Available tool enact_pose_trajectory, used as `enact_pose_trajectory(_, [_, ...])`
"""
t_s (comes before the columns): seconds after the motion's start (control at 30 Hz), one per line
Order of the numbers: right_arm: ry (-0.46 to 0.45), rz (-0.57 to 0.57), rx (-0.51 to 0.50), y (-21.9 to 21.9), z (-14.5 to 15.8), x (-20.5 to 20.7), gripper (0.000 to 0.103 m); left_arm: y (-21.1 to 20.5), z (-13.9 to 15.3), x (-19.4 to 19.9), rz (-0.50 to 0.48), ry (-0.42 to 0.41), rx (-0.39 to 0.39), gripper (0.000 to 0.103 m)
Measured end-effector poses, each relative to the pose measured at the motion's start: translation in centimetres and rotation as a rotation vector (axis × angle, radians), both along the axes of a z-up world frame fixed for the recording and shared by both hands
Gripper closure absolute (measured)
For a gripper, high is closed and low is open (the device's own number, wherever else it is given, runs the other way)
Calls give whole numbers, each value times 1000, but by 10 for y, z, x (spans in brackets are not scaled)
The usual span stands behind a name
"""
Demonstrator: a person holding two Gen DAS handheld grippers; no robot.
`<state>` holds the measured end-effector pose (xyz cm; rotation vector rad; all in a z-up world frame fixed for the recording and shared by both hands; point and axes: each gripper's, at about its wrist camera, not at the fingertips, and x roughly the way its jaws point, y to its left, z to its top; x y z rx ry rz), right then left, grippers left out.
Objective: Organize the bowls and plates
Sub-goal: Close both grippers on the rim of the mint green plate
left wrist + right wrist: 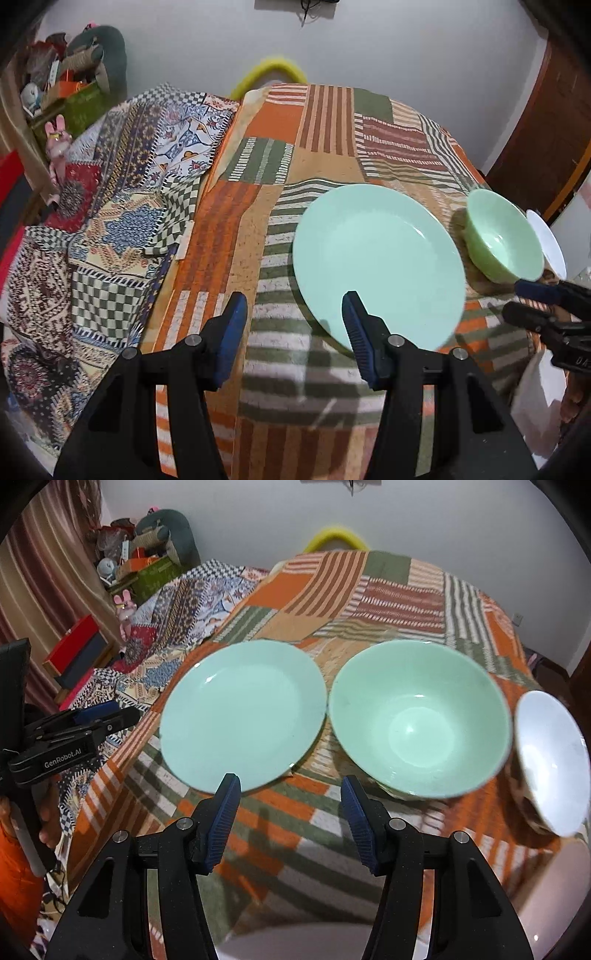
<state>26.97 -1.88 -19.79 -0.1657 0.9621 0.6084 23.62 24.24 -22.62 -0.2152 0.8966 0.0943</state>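
Our left claw is apart, with nothing in it, above the near edge of the green plate. Our right claw is apart and empty too, near the plate and the green bowl. The white bowl sits just right of the green bowl. All rest on the striped cloth.

Even, soft indoor light. Small glints on green plate and green bowl. Soft shadows on patchwork cloth. Heavy fisheye bending, dark corners. White bowl motion-blurred at right edge.
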Motion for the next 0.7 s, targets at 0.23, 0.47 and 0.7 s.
enact_pose_trajectory(0.23, [57, -6, -30, 17, -19, 23, 51, 8, -18, 25, -16, -16, -5, 51])
enact_pose_trajectory(0.47, [36, 29, -98, 34, -25, 24, 57, 6, -32, 43, -53, -4, -10, 60])
enact_pose_trajectory(0.7, [102, 16, -85, 32, -36, 30, 60, 6, -43, 51, -77, 10, -56, 77])
